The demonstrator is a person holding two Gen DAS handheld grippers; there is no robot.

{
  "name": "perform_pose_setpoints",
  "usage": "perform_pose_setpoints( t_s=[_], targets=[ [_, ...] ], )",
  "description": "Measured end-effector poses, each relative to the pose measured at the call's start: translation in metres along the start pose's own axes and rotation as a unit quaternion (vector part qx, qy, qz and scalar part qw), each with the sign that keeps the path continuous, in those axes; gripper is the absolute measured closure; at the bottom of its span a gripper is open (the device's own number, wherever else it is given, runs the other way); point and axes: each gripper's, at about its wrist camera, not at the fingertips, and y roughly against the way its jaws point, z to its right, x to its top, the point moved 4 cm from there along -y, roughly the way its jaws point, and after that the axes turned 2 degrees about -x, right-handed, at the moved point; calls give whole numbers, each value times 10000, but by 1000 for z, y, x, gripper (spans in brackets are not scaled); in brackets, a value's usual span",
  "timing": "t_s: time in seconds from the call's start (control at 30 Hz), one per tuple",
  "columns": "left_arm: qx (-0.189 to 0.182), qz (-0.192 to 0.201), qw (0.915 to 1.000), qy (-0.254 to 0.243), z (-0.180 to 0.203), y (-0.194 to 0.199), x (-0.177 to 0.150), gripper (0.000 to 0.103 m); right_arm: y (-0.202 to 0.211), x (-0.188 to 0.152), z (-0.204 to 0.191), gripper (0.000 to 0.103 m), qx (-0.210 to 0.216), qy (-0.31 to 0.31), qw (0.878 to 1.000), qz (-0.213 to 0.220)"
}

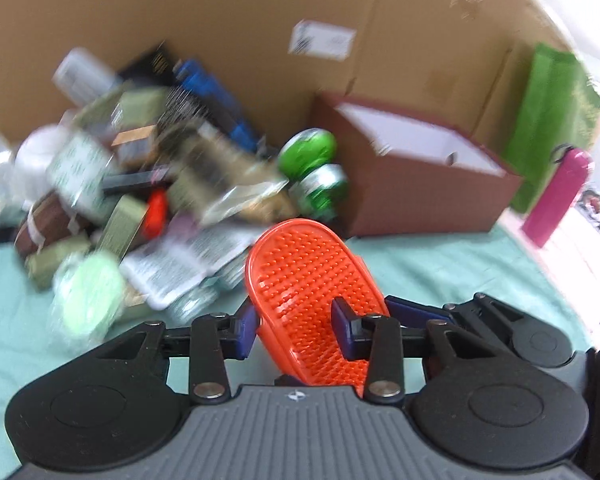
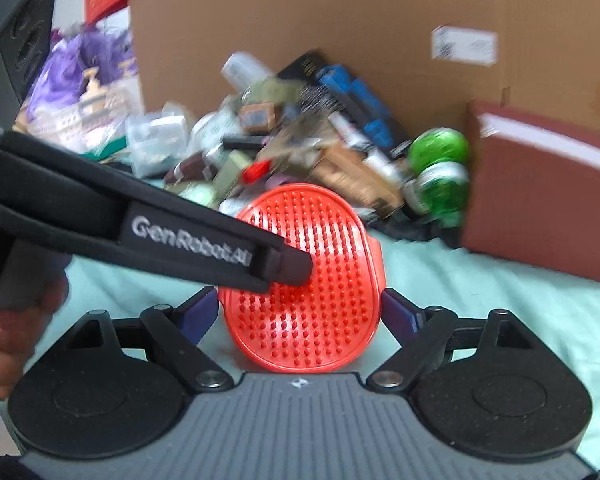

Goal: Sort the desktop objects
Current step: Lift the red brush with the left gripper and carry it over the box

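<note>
Orange bristled brush [image 2: 304,280] between the right tool's [image 2: 300,314] wide-spread pads, left tool [image 2: 292,268] overlapping it

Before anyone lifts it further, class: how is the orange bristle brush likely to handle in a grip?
The orange brush looks like thin moulded plastic, so probably light. Its oval shell seems to hold its shape between the left hand-held gripper, so likely fairly stiff. The soft-looking nubs may flex under a pad, and the smooth rim could slip.
</note>
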Motion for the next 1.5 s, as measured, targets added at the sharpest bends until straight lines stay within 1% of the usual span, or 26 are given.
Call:
perform_pose_setpoints(
  t_s=[0.13, 0.27, 0.37, 0.47, 0.53, 0.67, 0.83, 1.03, 1.17, 1.27, 1.3, 1.33, 1.37, 1.4, 1.43, 1.47, 1.5],
  targets=[
    [-154, 351, 9986, -353, 27, 4, 32, 62, 25, 13, 16, 18, -286, -34, 9975, 647],
    [-258, 732, 9940, -767, 53, 0, 69, 62, 39, 37, 38, 18, -632, 2, 9907, 1204],
    [-343, 949, 9900, -986, 69, -10, 98, 62, 43, 61, 61, 18, -831, -46, 9855, 1477],
    [-426, 1000, 9873, -1155, 82, -29, 124, 62, 39, 86, 89, 18, -976, -237, 9823, 1580],
    [-495, 917, 9875, -1186, 89, -47, 138, 62, 32, 98, 106, 18, -1120, -299, 9814, 1533],
    [-592, 682, 9893, -1142, 96, -89, 157, 61, 10, 117, 139, 19, -1471, -336, 9809, 1226],
    [-667, 310, 9916, -1063, 97, -133, 167, 62, -21, 126, 176, 19, -1591, -592, 9825, 771],
    [-700, -140, 9928, -959, 92, -173, 169, 62, -54, 124, 208, 19, -1557, -839, 9839, 258],
    [-688, -321, 9926, -944, 88, -193, 167, 62, -71, 122, 227, 19, -1471, -1000, 9840, -19],
    [-646, -385, 9924, -977, 85, -202, 165, 62, -85, 113, 225, 18, -1378, -1163, 9834, -200],
    [-625, -385, 9926, -970, 84, -204, 164, 60, -89, 108, 217, 18, -1355, -1202, 9831, -246],
    [-640, -402, 9926, -952, 81, -206, 164, 55, -93, 107, 216, 18, -1343, -1241, 9827, -294],
    [-753, -399, 9917, -963, 81, -205, 163, 45, -96, 106, 217, 17, -1331, -1282, 9822, -344],
    [-910, -397, 9901, -997, 81, -203, 162, 40, -99, 105, 218, 16, -1300, -1334, 9817, -392],
    [-1017, -379, 9888, -1022, 82, -200, 162, 28, -101, 103, 220, 16, -1259, -1417, 9809, -438],
    [-1043, -350, 9886, -1023, 84, -196, 162, 15, -102, 102, 222, 16, -1186, -1508, 9803, -465],
    [-1033, -323, 9890, -1012, 85, -192, 161, 10, -101, 101, 222, 16, -1158, -1555, 9799, -477]
  ],
)
